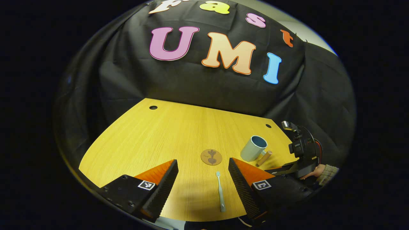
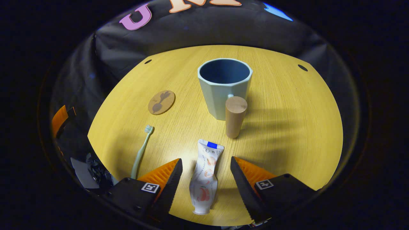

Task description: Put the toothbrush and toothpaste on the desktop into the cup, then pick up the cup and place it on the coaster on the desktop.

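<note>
A round-cornered wooden table (image 2: pixel 287 121) fills the scene, backed by a black cloth wall (image 1: pixel 191 83).

In the left gripper view, the left gripper (image 1: pixel 203 179) hangs above the table's near edge with its two orange-and-black fingers (image 1: pixel 159 185) spread wide apart, holding nothing. The toothbrush (image 1: pixel 220 191) lies flat on the wood in the gap between them, touching neither finger, its bristle head pointing away toward the middle of the table. Toward the table's right edge in this view, the right gripper (image 1: pixel 284 171) reaches in low, held from behind by a hand (image 1: pixel 314 172) in a knitted sleeve (image 1: pixel 329 174).

In the right gripper view, the right gripper (image 2: pixel 206 179) is tilted down over the near edge, fingers (image 2: pixel 246 179) wide apart and empty. The toothpaste (image 2: pixel 204 179) tube lies flat between them, untouched, cap end nearest the edge.

The pale blue-green cup (image 2: pixel 224 86) stands upright near the middle of the table, dark blue inside and empty, its round wooden handle (image 2: pixel 235 116) pointing toward the near edge. The round brown coaster (image 2: pixel 161 102), printed with a plant figure, lies flat to the cup's left, apart from it, with the toothbrush (image 2: pixel 140 153) nearer the edge below it.
</note>
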Motion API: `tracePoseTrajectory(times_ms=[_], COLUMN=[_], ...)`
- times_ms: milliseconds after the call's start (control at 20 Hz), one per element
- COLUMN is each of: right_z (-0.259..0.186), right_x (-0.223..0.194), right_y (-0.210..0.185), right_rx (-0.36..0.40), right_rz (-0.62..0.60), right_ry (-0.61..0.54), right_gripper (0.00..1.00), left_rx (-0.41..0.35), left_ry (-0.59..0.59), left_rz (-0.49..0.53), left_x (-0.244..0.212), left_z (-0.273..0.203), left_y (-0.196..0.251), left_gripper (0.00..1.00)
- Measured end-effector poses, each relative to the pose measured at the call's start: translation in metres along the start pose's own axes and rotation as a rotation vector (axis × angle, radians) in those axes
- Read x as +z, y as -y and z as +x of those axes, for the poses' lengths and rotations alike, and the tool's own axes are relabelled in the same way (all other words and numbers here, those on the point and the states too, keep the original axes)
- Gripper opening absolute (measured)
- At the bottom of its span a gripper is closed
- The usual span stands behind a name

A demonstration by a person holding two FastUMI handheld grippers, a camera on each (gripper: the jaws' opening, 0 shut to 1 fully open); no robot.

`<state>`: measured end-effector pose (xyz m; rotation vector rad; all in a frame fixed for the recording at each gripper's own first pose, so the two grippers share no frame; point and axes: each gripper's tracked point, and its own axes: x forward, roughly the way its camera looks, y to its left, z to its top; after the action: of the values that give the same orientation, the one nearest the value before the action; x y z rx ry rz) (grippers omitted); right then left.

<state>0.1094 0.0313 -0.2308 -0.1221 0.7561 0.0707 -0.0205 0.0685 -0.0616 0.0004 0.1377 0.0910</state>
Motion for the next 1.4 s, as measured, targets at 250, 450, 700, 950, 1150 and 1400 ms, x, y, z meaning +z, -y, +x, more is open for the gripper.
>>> tracePoseTrajectory(times_ms=[250,450,700,950,1150,1400], right_z=[0.006,0.011,0.013,0.012,0.012,0.01], right_x=[-0.007,-0.006,-0.007,-0.006,-0.006,-0.011], right_y=[-0.001,0.002,0.007,0.017,0.018,0.014], right_rx=[-0.015,-0.031,-0.051,-0.104,-0.134,-0.12], right_rz=[-0.02,-0.023,-0.023,-0.003,-0.074,-0.054], right_ry=[-0.046,-0.061,-0.098,-0.107,-0.083,-0.092], right_gripper=[0.87,0.79,0.6,0.37,0.31,0.27], left_rx=[-0.013,-0.027,-0.025,-0.026,-0.027,-0.045], left_ry=[-0.018,-0.029,-0.04,-0.049,-0.066,-0.099], left_rz=[0.018,0.007,-0.015,-0.032,-0.018,-0.008], left_x=[-0.001,-0.004,-0.01,-0.013,-0.018,-0.025], left_z=[0.009,0.012,0.011,0.012,0.015,0.019], left_y=[-0.009,-0.014,-0.022,-0.024,-0.025,-0.019], left_gripper=[0.94,0.94,0.94,0.94,0.94,0.94])
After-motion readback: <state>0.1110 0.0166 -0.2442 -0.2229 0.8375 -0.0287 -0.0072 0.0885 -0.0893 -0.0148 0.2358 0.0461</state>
